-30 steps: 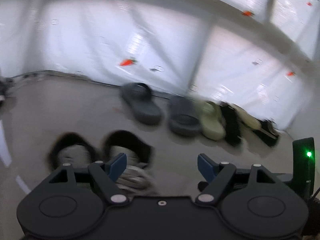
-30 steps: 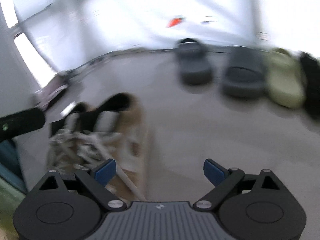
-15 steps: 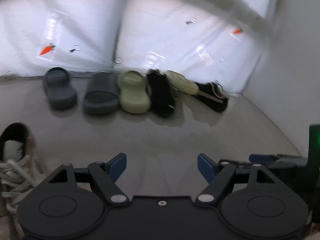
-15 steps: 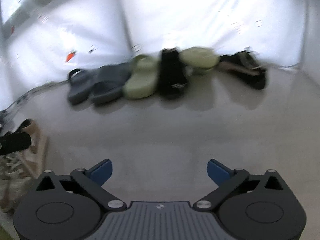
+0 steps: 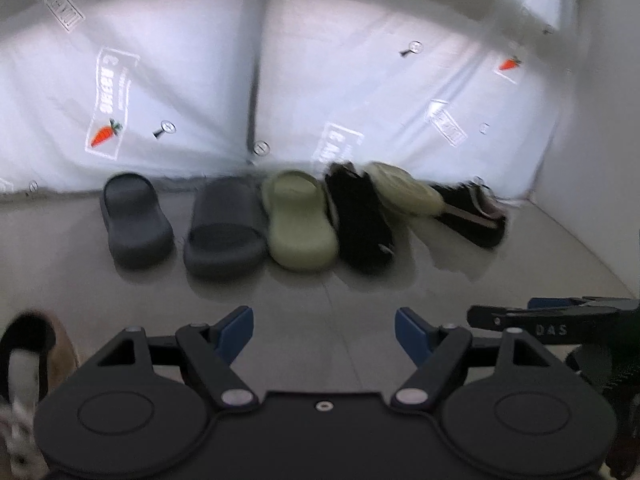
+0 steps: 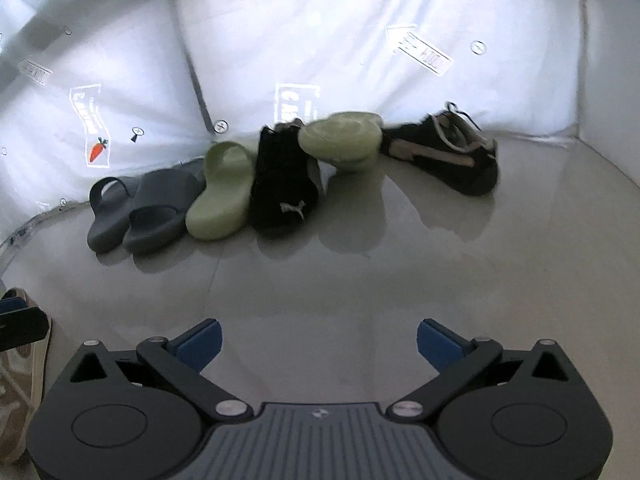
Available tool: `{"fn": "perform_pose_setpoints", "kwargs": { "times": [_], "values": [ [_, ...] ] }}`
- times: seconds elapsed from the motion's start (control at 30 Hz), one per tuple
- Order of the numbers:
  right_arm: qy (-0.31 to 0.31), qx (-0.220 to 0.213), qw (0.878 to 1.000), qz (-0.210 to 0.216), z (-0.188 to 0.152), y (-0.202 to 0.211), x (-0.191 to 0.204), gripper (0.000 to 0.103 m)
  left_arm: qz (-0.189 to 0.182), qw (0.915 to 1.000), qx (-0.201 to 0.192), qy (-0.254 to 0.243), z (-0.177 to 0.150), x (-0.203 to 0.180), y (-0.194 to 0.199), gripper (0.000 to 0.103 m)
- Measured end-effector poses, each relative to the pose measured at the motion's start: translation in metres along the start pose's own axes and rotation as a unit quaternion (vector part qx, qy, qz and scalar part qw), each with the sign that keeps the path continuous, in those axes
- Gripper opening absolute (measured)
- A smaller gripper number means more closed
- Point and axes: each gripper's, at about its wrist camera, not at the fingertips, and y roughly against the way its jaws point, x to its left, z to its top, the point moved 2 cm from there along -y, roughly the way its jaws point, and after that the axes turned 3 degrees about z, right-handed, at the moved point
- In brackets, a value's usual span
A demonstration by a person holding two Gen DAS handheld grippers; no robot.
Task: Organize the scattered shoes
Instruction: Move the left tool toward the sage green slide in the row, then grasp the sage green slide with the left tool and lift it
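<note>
Right wrist view: shoes line the far wall. Grey slides [image 6: 108, 216] [image 6: 160, 210] far left, green slide [image 6: 222, 192], black shoe [image 6: 284, 184], second green slide [image 6: 340, 140] tipped sole-up against it, black sneaker [image 6: 444, 156] apart at right. Left wrist view alone shows a tan sneaker [image 5: 28, 360] near left. Both claws, right [image 6: 318, 344] and left [image 5: 324, 332], gape empty over bare floor [image 6: 360, 264]. A second ago the tan sneakers filled both views.

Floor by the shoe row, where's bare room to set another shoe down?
Bare floor spans between the grippers and the row. A gap lies between the black sneaker and the tipped sneaker, under the propped green slide. From the grey slides to the upright green slide, it is crowded.
</note>
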Motion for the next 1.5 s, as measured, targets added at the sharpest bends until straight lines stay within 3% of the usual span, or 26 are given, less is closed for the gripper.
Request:
{"fn": "perform_pose_setpoints", "kwargs": {
  "times": [0.1, 0.2, 0.33, 0.43, 0.57, 0.73, 0.9, 0.93, 1.03, 1.23, 1.5],
  "values": [
    [0.01, -0.005, 1.0, 0.008, 0.019, -0.028, 0.0, 0.103, -0.002, 0.9997, 0.003, 0.023, 0.016, 0.006, -0.023, 0.056],
    [-0.001, 0.007, 1.0, 0.016, 0.035, -0.051, -0.002, 0.103, -0.017, 0.9995, 0.007, 0.024, 0.033, 0.005, -0.055, 0.052],
    [0.006, 0.015, 1.0, 0.017, 0.044, -0.07, 0.001, 0.103, -0.016, 0.9995, 0.025, -0.004, 0.041, -0.007, -0.106, 0.05],
    [0.018, 0.031, 0.999, 0.015, 0.04, -0.084, 0.0, 0.103, 0.0, 0.9991, 0.041, 0.006, 0.046, -0.012, -0.146, 0.048],
    [0.007, 0.054, 0.999, 0.002, 0.035, -0.101, -0.011, 0.103, 0.029, 0.9992, 0.01, -0.027, 0.063, -0.023, -0.186, 0.048],
    [0.005, 0.059, 0.998, -0.006, 0.038, -0.113, -0.021, 0.103, 0.078, 0.997, -0.002, 0.004, 0.089, -0.011, -0.235, 0.048],
    [0.015, 0.049, 0.999, -0.015, 0.05, -0.135, -0.026, 0.103, 0.116, 0.9927, 0.027, 0.019, 0.103, 0.001, -0.281, 0.047],
    [0.017, 0.048, 0.999, -0.016, 0.052, -0.139, -0.027, 0.103, 0.125, 0.9915, 0.033, 0.018, 0.105, 0.001, -0.287, 0.041],
    [0.019, 0.043, 0.999, -0.02, 0.058, -0.148, -0.029, 0.103, 0.127, 0.9911, 0.035, 0.021, 0.103, 0.005, -0.287, 0.011],
    [0.023, 0.039, 0.999, -0.013, 0.061, -0.151, -0.029, 0.103, 0.123, 0.9916, 0.038, 0.016, 0.098, 0.009, -0.281, 0.009],
    [0.028, 0.046, 0.998, -0.011, 0.046, -0.123, -0.017, 0.103, 0.095, 0.9933, 0.056, -0.032, 0.061, -0.007, -0.218, 0.011]
  ]
}}
